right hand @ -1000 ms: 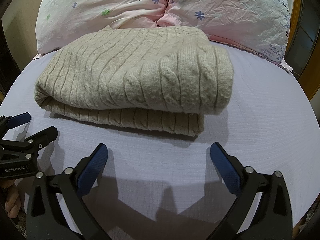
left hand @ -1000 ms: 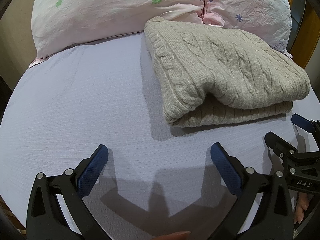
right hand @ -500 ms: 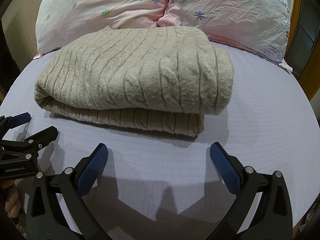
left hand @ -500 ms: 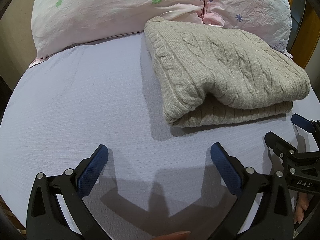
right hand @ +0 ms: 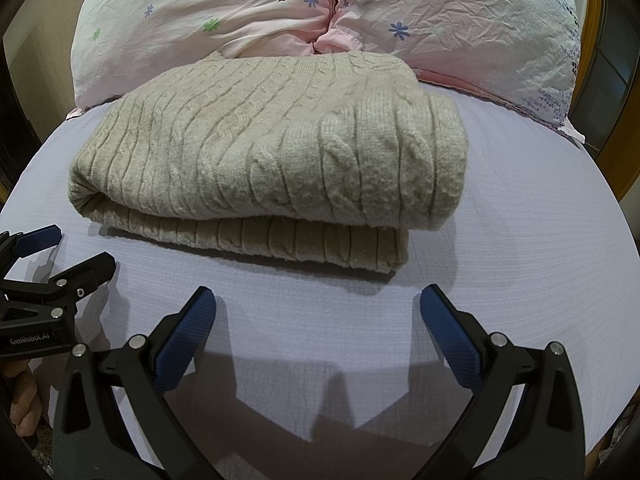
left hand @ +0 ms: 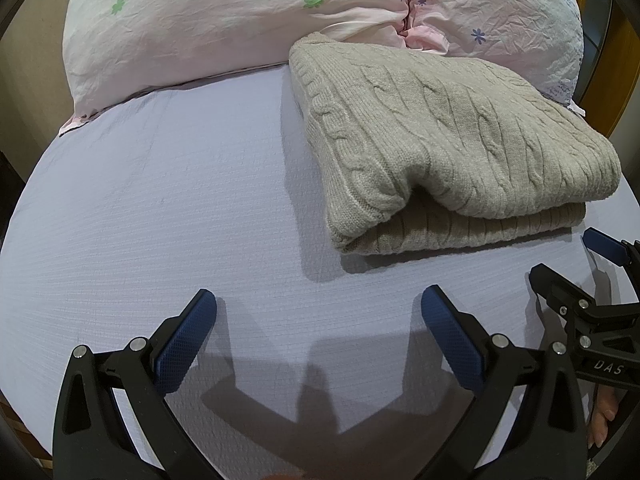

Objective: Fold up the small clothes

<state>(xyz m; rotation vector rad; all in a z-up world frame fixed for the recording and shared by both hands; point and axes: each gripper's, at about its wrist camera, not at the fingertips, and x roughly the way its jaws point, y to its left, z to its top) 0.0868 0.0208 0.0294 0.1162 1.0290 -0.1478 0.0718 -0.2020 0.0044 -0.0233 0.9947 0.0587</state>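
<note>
A beige cable-knit sweater (left hand: 448, 148) lies folded in a thick stack on the lavender bed sheet (left hand: 160, 208), its far edge against the pillows. It also shows in the right wrist view (right hand: 272, 152). My left gripper (left hand: 318, 308) is open and empty, low over the sheet, in front of and left of the sweater. My right gripper (right hand: 318, 308) is open and empty, just in front of the sweater's near edge. Each gripper shows in the other's view, the right one (left hand: 568, 264) and the left one (right hand: 68, 252), both open.
Two pink floral pillows (left hand: 240, 20) (right hand: 460, 16) lie behind the sweater at the head of the bed. A wooden frame (left hand: 616, 72) stands at the right edge. The sheet's rounded edge drops off at the left and right.
</note>
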